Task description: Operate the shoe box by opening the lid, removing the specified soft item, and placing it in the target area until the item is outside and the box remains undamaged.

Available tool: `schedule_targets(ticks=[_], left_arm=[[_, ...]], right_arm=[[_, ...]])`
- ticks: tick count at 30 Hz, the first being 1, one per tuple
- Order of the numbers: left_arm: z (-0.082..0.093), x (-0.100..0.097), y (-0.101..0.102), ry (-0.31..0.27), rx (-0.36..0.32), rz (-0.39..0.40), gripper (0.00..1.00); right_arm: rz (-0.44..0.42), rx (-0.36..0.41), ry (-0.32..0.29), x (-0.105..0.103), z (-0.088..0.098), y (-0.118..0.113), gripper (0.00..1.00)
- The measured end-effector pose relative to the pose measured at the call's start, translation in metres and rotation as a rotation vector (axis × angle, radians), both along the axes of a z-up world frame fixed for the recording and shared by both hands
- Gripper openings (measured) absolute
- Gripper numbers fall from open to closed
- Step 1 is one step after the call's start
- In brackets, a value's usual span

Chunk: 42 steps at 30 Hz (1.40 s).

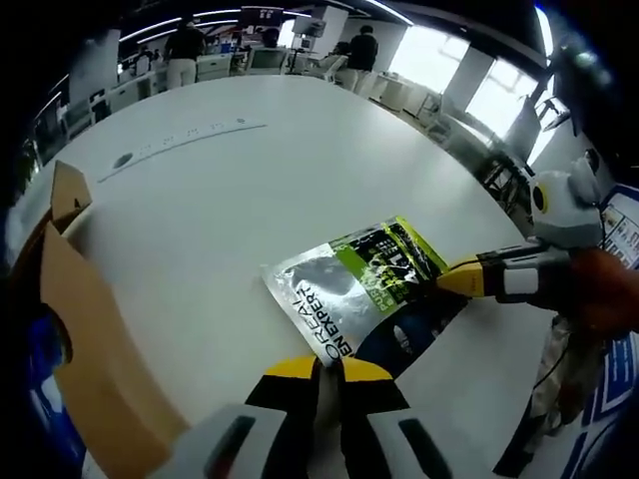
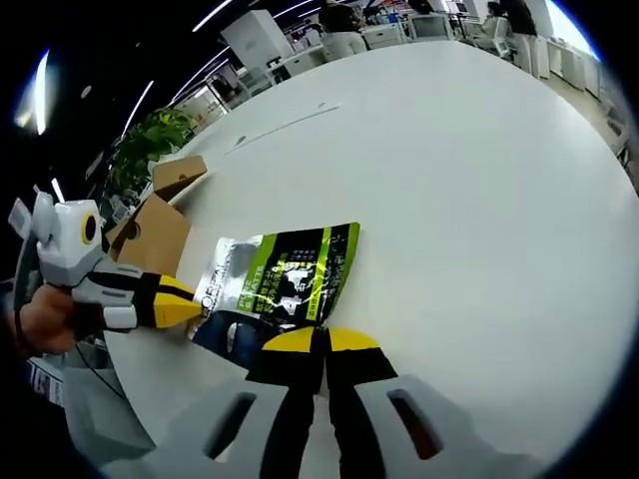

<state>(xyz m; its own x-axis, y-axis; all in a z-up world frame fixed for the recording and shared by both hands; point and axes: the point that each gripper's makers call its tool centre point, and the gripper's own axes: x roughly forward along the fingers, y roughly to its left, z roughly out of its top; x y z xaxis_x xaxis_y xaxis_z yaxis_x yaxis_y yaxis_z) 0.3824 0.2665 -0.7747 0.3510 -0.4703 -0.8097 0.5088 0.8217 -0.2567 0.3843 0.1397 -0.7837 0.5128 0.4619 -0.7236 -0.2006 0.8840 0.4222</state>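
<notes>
While pouch (image 1: 361, 289) lies on table (image 1: 230, 200), both grippers closed

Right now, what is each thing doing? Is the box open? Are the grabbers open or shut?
Box: open, flaps up, at the table edge.
Pouch: out of the box, lying flat on the table.
Left gripper: shut, tips at the pouch's edge.
Right gripper: shut, tips at the pouch's edge.
</notes>
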Motion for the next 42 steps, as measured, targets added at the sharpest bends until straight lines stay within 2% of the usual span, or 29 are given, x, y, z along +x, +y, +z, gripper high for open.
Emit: schedule_targets(ticks=[10,14,19,30,33,39,42], left_arm=[[0.004,-0.002,0.008,-0.011,0.013,0.003,0.14],[0.009,-0.003,0.01,-0.023,0.009,0.005,0.16],[0.014,-0.006,0.011,-0.029,-0.006,0.007,0.17],[0.026,-0.008,0.013,-0.051,-0.023,0.006,0.18],[0.031,-0.009,0.014,-0.055,-0.033,0.007,0.19],[0.041,-0.012,0.017,-0.071,-0.057,0.009,0.19],[0.048,-0.012,0.017,-0.085,-0.094,0.013,0.2]], right_arm=[[0.008,-0.027,-0.01,0.0,-0.002,-0.006,0.05],[0.003,-0.032,-0.015,-0.002,0.0,-0.008,0.06],[-0.012,-0.001,-0.033,0.0,0.007,-0.01,0.11],[-0.029,-0.038,-0.045,-0.004,0.015,-0.017,0.15],[-0.024,-0.073,-0.043,-0.005,0.016,-0.02,0.15],[-0.025,-0.07,-0.055,-0.007,0.023,-0.016,0.16],[-0.025,-0.068,-0.061,-0.007,0.027,-0.014,0.16]])
